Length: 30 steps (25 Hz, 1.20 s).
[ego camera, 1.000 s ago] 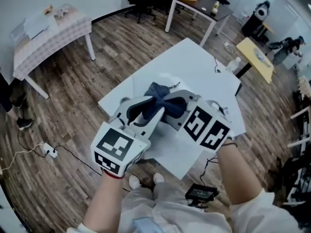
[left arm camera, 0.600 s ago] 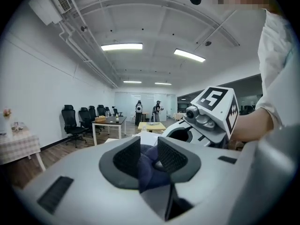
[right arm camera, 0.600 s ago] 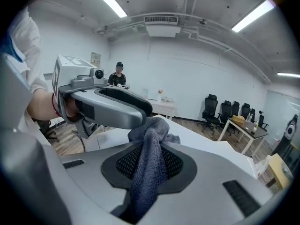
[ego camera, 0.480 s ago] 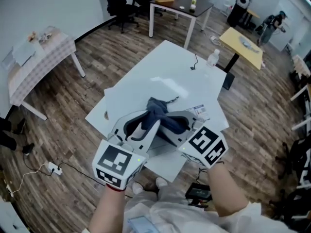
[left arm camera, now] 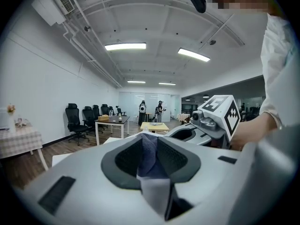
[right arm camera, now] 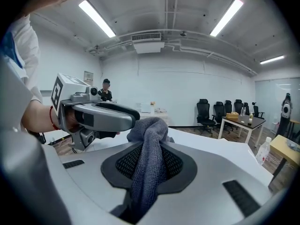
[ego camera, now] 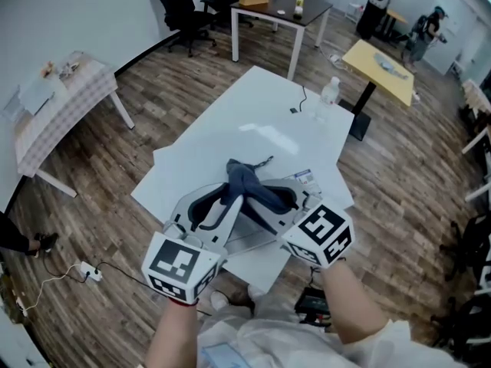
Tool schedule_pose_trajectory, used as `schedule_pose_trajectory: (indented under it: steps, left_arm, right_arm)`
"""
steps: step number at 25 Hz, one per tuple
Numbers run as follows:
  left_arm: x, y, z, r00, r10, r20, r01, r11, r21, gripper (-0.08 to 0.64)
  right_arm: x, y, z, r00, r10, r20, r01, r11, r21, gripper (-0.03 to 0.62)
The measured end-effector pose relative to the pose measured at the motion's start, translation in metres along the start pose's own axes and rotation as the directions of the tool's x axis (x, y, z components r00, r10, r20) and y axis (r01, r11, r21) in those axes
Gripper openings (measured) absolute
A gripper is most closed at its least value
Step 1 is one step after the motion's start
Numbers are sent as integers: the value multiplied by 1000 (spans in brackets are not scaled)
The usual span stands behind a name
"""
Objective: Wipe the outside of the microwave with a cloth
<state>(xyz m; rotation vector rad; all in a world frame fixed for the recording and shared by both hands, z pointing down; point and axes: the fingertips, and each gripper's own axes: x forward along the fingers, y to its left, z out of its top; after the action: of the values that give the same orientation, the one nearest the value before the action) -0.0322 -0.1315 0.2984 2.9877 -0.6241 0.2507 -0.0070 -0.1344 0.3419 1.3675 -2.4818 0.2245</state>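
A brown and grey wood-plank floor (ego camera: 192,83) runs through a large office with plain white walls (ego camera: 69,6). A white tabletop (ego camera: 261,121) stands angled in the middle. To the left is a small table under a checked cloth (ego camera: 65,102). At the far end, black office chairs (ego camera: 178,6) sit beside a dark-topped desk on white legs (ego camera: 282,10), with a yellow table (ego camera: 381,61) to the right. A power strip (ego camera: 86,271) lies on the floor. Long light strips (left arm camera: 125,46) and exposed pipes (left arm camera: 84,55) cross the white ceiling, which carries an air-conditioning unit (right arm camera: 147,36).

Cloth (right arm camera: 151,125) — tight in right hand-held gripper (right arm camera: 149,150)
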Motion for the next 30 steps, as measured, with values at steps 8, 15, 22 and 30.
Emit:
schedule_pose_trajectory:
  steps: [8,15,22,30]
  left_arm:
    - [4,6,9,1000,12,7,-12,1000,-6,83]
    - [10,9,14,1000,13,18,-12,1000,-8,83]
    - [11,10,11,1000,7,12,-6,1000,-8,83]
    - [12,10,15,1000,5,5,-5,1000,-13,83]
  right_arm:
    - [1,-13,4,1000,0,11,-1,999,38,83]
    - [1,-22,7,1000,-2,16,2,999,40,83]
    - [2,-23,7,1000,0,22,-1,999,49,83]
    - [1,-24,10,1000,0,22,-1,999,48,83]
